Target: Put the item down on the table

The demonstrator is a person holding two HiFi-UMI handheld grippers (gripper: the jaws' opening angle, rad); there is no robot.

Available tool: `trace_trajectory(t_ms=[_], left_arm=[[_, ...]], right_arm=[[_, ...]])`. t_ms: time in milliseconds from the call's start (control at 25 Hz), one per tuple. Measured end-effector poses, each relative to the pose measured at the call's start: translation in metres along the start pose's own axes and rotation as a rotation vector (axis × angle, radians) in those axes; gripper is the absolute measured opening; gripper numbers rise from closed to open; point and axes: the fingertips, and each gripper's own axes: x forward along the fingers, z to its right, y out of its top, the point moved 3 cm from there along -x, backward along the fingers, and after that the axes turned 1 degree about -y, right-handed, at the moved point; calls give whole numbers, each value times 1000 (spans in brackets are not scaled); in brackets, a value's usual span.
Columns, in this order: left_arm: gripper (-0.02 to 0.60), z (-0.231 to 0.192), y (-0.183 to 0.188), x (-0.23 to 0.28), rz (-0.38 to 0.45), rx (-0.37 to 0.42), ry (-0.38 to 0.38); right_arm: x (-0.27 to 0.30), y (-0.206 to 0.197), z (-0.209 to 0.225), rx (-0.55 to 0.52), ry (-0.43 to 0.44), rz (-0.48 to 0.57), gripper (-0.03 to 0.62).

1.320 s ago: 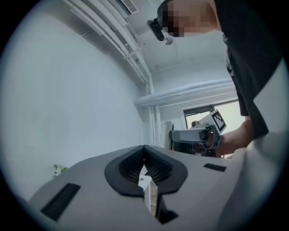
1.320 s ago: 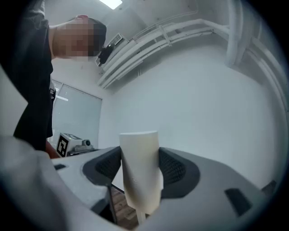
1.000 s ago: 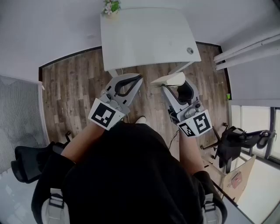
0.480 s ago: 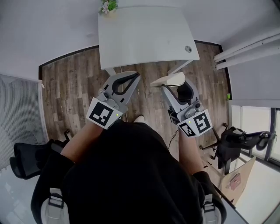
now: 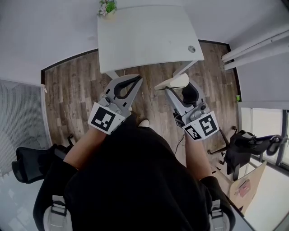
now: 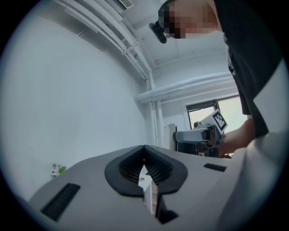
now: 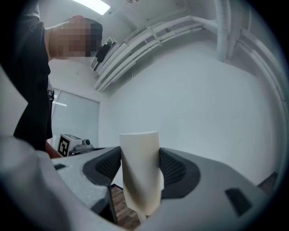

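Cup (image 7: 140, 171), cream-coloured, is pinched between the jaws of the right gripper (image 5: 177, 87), in the air over the wooden floor (image 5: 72, 90), just near of the white worktop (image 5: 144, 36). The left gripper (image 5: 134, 80), to its left, has its jaws pressed together on nothing. A small plant (image 5: 107, 6) stands on the worktop's far left corner.

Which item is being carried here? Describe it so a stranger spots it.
Short of the white rectangular table, over the wooden floor, find the right tool. Clamped in it is a cream paper-like cylinder; the left tool beside it holds nothing.
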Motion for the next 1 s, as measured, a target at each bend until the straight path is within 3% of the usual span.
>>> trace_trajectory(t_ms=[320,1000], left_arm=[[-6,-24,-11,34,8,-10,-40],[-6,-132,-17,115,25,-36,-63]], right_arm=[[22,-5,29,-10,-17,-13,268],[124,1,110,-22,-49,-29,268]])
